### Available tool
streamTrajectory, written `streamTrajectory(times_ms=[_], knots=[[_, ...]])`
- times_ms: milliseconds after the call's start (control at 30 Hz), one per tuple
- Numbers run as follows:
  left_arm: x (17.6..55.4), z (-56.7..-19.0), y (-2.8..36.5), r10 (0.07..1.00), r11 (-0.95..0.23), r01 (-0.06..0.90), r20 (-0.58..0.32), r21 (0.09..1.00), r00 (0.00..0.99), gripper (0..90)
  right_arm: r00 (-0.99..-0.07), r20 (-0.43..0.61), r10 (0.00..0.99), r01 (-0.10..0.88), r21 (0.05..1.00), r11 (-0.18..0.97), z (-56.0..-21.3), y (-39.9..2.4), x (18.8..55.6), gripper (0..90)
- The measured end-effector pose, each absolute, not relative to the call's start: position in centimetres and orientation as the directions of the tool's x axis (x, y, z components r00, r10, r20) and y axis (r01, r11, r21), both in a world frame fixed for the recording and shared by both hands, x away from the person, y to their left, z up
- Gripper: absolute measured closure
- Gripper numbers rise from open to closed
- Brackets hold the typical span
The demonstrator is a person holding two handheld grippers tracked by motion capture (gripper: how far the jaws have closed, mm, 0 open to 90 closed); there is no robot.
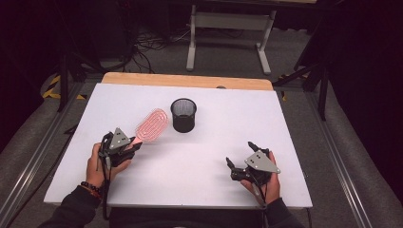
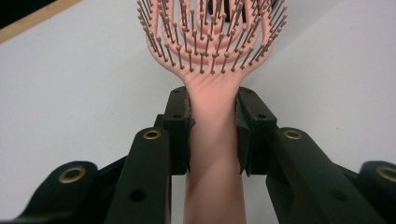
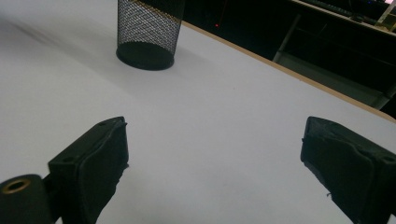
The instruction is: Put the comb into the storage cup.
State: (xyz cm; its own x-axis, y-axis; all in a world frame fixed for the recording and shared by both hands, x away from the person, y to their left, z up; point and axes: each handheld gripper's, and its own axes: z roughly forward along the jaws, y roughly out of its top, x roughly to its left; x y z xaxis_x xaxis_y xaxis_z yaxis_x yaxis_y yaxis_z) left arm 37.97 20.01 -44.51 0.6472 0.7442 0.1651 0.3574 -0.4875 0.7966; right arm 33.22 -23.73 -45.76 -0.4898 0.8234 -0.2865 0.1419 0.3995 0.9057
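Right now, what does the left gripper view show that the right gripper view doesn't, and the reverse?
Left gripper view: the left tongs shut on the handle of the pink plastic hairbrush, bristles facing the camera. Right gripper view: the right tongs open with nothing between them, and the black wire-mesh cup standing upright farther off. Shared: the white tabletop with its wooden far edge.

Left claw (image 1: 134, 145) grips pink hairbrush (image 1: 151, 125) beside mesh cup (image 1: 183, 115).
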Motion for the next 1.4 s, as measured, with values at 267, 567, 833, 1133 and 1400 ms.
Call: streamTrajectory(times_ms=[267,567,833,1133,1400], knots=[[37.6,-44.1,19.6,0.735,-0.486,0.302,0.196,0.82,0.649,69.3,-0.512,-0.267,0.816,0.105,0.924,0.368,-44.5,-22.2,34.0,7.7],[37.2,-44.0,19.4,0.73,-0.473,0.272,0.2,0.838,0.653,69.4,-0.567,-0.241,0.787,0.082,0.935,0.345,-43.4,-19.6,35.1,6.6],[36.7,-43.9,18.7,0.708,-0.478,0.225,0.221,0.849,0.671,69.3,-0.671,-0.179,0.72,0.09,0.944,0.318,-42.7,-17.0,36.2,3.6],[35.5,-43.3,17.8,0.679,-0.465,0.171,0.226,0.869,0.698,69.4,-0.726,-0.135,0.675,0.089,0.954,0.287,-41.9,-14.9,36.6,3.2],[34.7,-43.3,16.6,0.646,-0.479,0.13,0.248,0.868,0.722,69.4,-0.787,-0.068,0.614,0.115,0.96,0.254,-41.4,-13.5,36.5,5.0]])
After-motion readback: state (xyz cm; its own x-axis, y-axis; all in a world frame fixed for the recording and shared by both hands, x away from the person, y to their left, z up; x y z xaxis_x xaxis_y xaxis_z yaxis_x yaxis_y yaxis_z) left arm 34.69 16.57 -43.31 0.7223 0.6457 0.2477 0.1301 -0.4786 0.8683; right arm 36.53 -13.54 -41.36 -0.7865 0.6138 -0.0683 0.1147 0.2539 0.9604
